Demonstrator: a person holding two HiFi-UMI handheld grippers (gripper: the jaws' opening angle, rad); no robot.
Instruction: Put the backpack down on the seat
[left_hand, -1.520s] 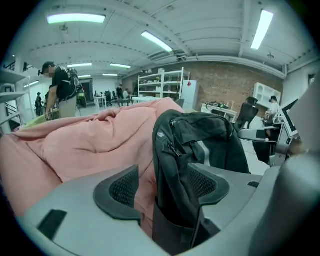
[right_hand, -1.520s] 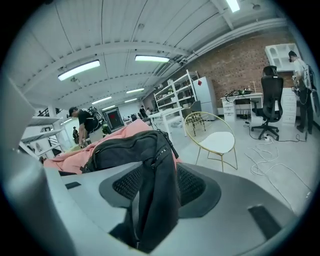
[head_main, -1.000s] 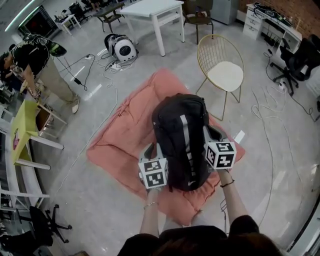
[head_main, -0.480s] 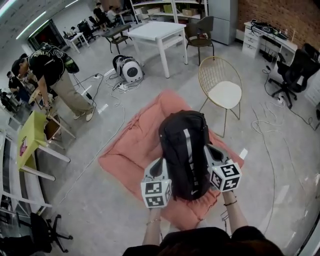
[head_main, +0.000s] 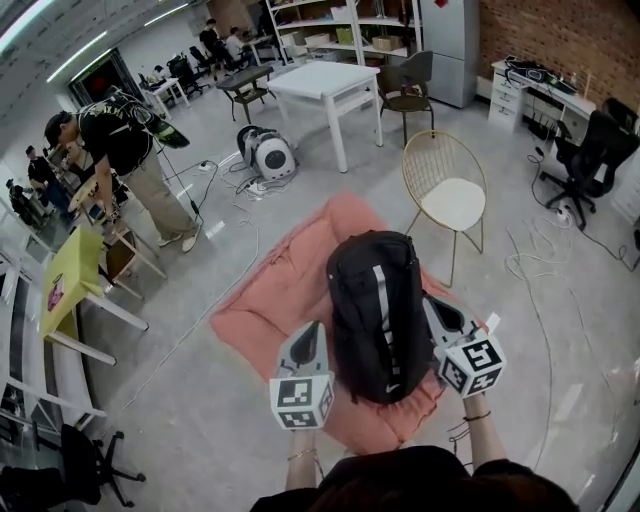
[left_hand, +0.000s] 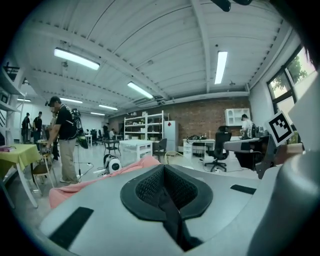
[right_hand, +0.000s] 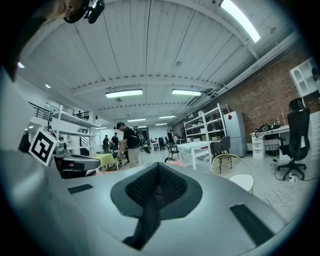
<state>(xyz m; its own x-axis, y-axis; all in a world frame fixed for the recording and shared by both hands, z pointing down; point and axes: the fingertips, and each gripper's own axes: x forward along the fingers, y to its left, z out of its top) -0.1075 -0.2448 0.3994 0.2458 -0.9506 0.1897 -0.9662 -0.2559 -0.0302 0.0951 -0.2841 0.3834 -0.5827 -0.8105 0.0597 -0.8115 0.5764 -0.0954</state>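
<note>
Left claw: our left gripper (head_main: 312, 330) sits at the backpack's 8 o'clock. In the left gripper view its jaws are squeezed together, pinching the left strap (left_hand: 170, 225), a black band that runs out from between the pads towards the camera.
Right claw: same deal for our right gripper (head_main: 432, 302), at the backpack's 4 o'clock. Its jaws are clamped tight on the right strap (right_hand: 145, 220), also black.
Backpack: the black backpack (head_main: 378, 315), with a grey stripe down the middle, hangs between our two grippers. It's over the near right part of the cushion, and from up here we honestly can't tell if its bottom touches.
Under it: a pink floor cushion (head_main: 270, 300), spread out flat on the grey floor.
Chair: a gold wire chair (head_main: 447, 190) with a white seat pad stands at the backpack's 1 o'clock, apart from it, just off the cushion's far edge.
Further out: a white table (head_main: 325, 85) at 12 o'clock, a round white machine (head_main: 268, 155) on the floor at 11, and a black office chair (head_main: 590, 150) at 2.
People: a person (head_main: 125, 150) in a black top bends over near a yellow-green table (head_main: 70, 275) at 10 o'clock.
</note>
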